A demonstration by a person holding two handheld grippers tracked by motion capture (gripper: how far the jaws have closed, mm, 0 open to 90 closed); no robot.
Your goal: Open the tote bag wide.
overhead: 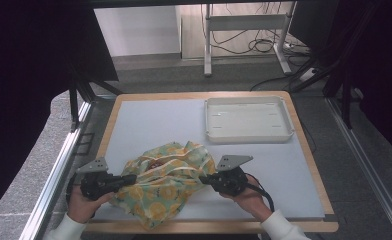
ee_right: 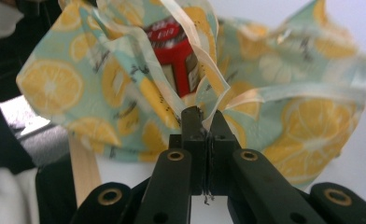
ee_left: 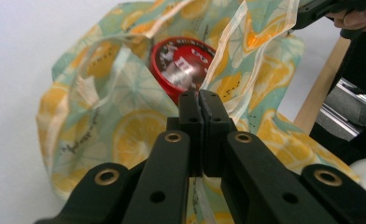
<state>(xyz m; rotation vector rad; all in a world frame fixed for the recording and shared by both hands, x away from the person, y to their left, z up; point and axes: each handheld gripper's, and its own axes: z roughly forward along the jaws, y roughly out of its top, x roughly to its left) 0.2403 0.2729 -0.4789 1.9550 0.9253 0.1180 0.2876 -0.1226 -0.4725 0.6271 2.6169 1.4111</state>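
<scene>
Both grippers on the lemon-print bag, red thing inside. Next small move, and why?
Probably spread the grippers apart to widen the opening: left gripper and right gripper are each shut on the bag rim, and the red tin sits half hidden by fabric.

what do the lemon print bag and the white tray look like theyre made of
Lemon print bag: thin woven-looking fabric, matte; it creases and folds softly where both tongs pinch it. White tray: probably moulded plastic, smooth with a slight sheen, rounded corners and a raised rim.

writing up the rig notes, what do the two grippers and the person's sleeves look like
Both the left gripper and right gripper are black with brass-coloured rivets, each topped by a grey three-cornered plate. A black cable trails from the right one. The sleeves are white.
</scene>
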